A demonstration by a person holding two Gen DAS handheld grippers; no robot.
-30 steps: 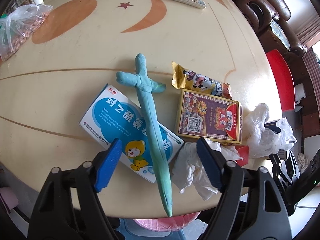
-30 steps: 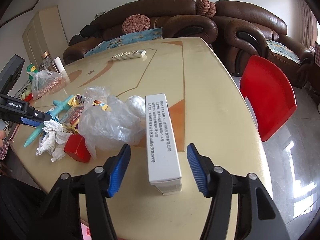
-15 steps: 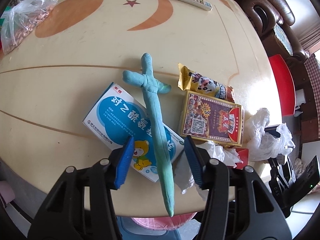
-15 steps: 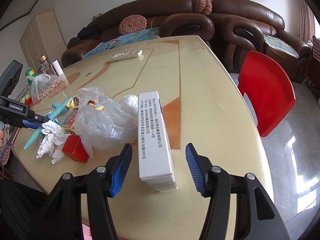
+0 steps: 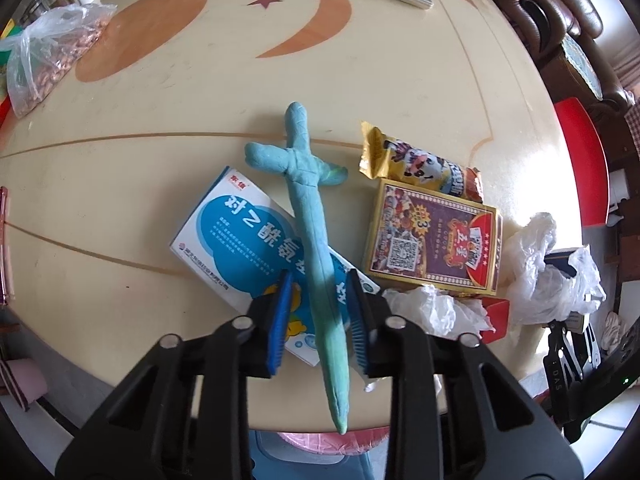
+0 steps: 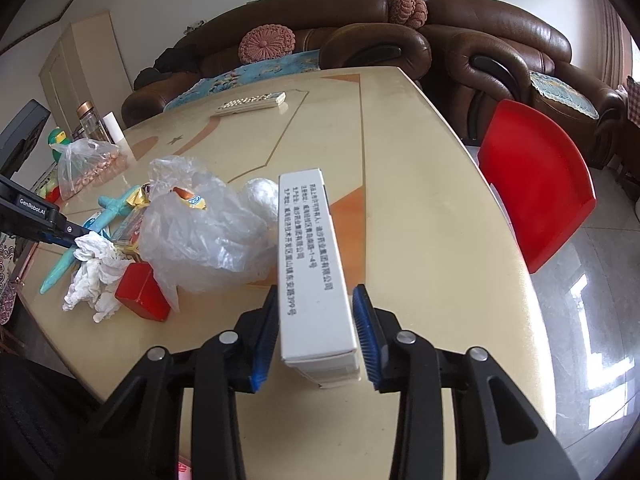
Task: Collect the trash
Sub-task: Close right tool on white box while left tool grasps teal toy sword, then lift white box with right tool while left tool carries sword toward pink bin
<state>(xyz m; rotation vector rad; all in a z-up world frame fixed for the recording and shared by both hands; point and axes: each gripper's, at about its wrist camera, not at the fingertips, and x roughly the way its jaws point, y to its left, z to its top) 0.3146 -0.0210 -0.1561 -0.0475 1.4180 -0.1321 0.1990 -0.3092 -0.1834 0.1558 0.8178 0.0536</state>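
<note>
The left gripper (image 5: 318, 312) has just been closing around the teal clay sword (image 5: 316, 248), which lies across the blue-and-white medicine box (image 5: 244, 240); whether its pads press the blade is unclear. The right gripper (image 6: 316, 328) has just been closing too, and its pads sit against the sides of the white carton (image 6: 312, 264). One clear bag (image 5: 48, 56) holds pinkish nuts. One crumpled tissue (image 5: 436, 308), one snack wrapper (image 5: 420, 164) and one card box (image 5: 432, 236) lie on the cream table (image 5: 400, 80); one red chair (image 6: 536, 184) and brown sofas (image 6: 500, 28) stand beyond.
</note>
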